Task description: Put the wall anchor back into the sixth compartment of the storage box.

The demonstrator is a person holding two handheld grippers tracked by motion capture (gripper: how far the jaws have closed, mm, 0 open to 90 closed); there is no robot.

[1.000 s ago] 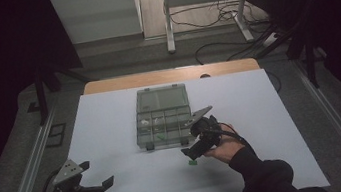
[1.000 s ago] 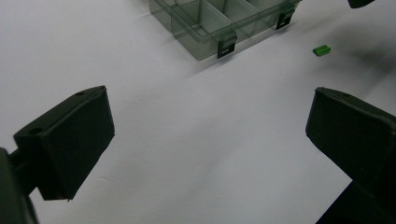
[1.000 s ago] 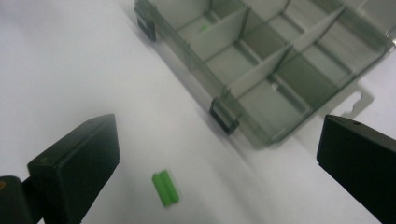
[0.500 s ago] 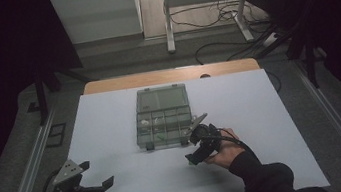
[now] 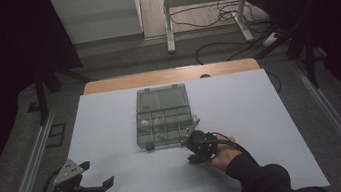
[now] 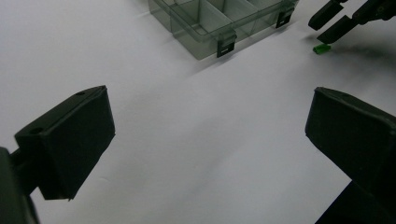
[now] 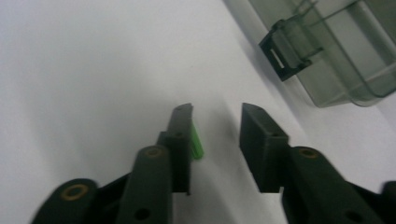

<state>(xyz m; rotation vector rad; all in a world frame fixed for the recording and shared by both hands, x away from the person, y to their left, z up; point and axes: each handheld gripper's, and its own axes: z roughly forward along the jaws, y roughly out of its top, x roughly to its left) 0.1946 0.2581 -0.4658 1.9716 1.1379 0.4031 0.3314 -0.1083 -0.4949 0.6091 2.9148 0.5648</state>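
one small green plastic piece (image 7: pixel 196 142) — lying on the white bench (image 5: pixel 262 113) just in front of the clear compartment box (image 5: pixel 163 119), near its latch. right gripper (image 7: pixel 215 123) lowered over it, jaws just closing, part-way in and not yet clamped; the piece sits against one jaw, seemingly for transfer into a compartment. left gripper (image 6: pixel 205 135) — parked well apart, jaws wide and empty.
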